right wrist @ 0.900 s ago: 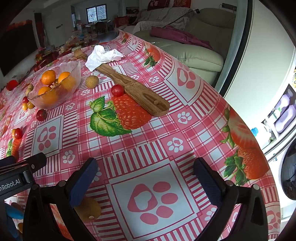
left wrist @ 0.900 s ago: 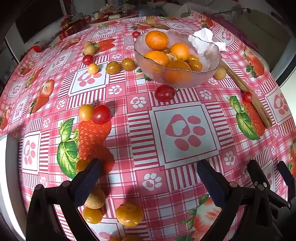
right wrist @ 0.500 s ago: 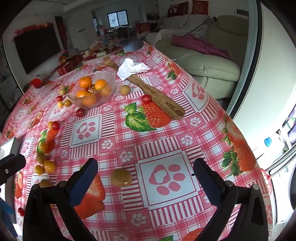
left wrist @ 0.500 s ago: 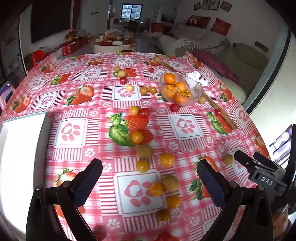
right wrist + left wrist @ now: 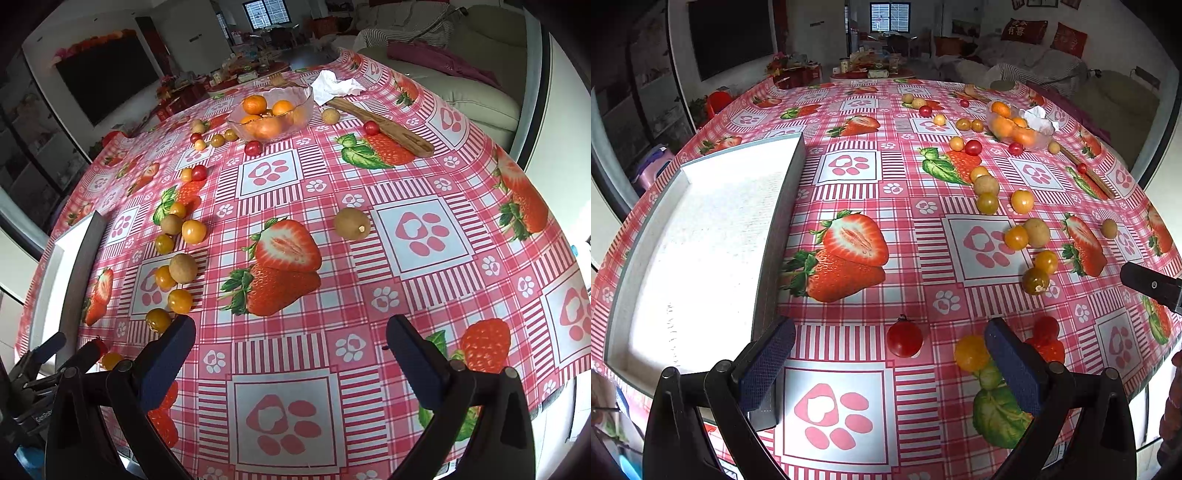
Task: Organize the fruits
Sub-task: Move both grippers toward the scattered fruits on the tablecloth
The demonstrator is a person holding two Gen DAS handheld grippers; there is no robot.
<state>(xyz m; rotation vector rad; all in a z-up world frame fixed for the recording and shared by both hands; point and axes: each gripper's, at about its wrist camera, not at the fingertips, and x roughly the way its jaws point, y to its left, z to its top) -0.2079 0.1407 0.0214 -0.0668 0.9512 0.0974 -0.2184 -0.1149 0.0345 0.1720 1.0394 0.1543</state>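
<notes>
Small fruits lie scattered across the surface [image 5: 857,306], which wears a red checked cloth printed with strawberries: a red cherry tomato [image 5: 904,339] sits just ahead of the left tool [image 5: 882,362], a yellow one [image 5: 970,353] beside its right finger, and a loose trail of yellow and tan fruits runs back toward the glass bowl [image 5: 1019,127] of oranges at the far side. A white tray [image 5: 701,236] lies to the left, with no fruit visible in it. Compared with a moment ago, both views have pulled back from the bowl and far more of the spread is visible. Left tool and right tool [image 5: 291,362] both stand wide, holding nothing. Sorting seems about to start, likely with the near tomato.
</notes>
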